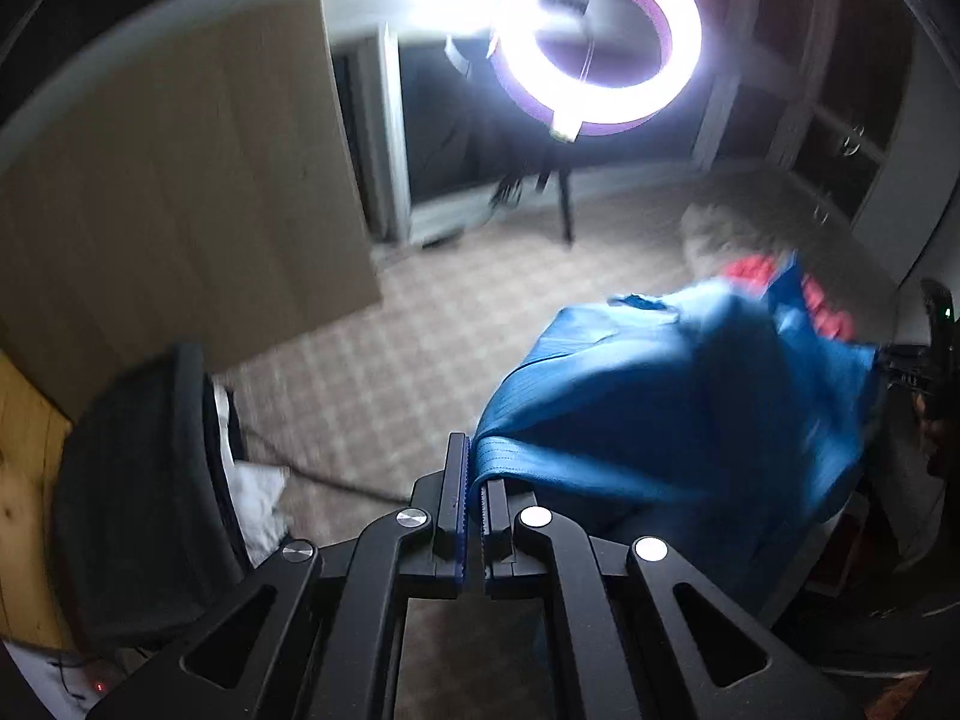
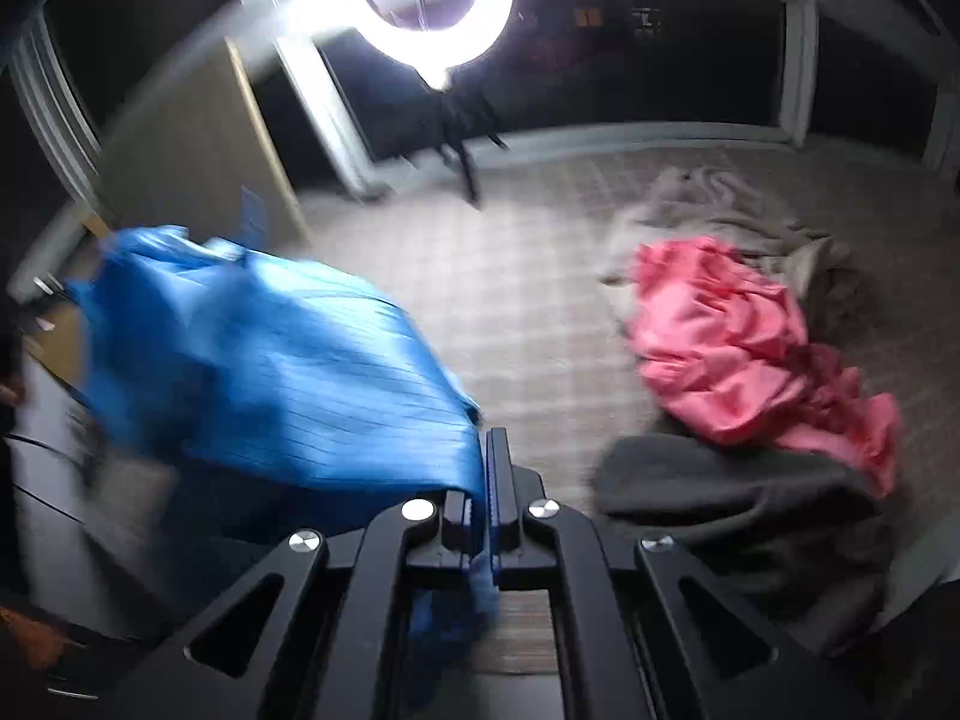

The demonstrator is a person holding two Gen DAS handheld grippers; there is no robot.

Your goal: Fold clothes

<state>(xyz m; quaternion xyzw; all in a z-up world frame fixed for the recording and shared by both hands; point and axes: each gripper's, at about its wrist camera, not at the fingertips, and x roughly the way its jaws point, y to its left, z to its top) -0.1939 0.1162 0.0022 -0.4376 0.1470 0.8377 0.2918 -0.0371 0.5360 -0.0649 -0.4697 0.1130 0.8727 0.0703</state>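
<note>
A blue striped garment hangs in the air between my two grippers, blurred by motion. My left gripper is shut on its hem at the lower left corner of the cloth. In the right wrist view the same blue garment spreads to the left, and my right gripper is shut on its edge, with a little blue cloth hanging below the fingers. The other gripper shows dark at the far right of the left wrist view, at the cloth's far corner.
A pink garment, a dark grey one and a beige one lie on the checked surface to the right. A lit ring light on a tripod stands at the back. A black basket holding white cloth sits left.
</note>
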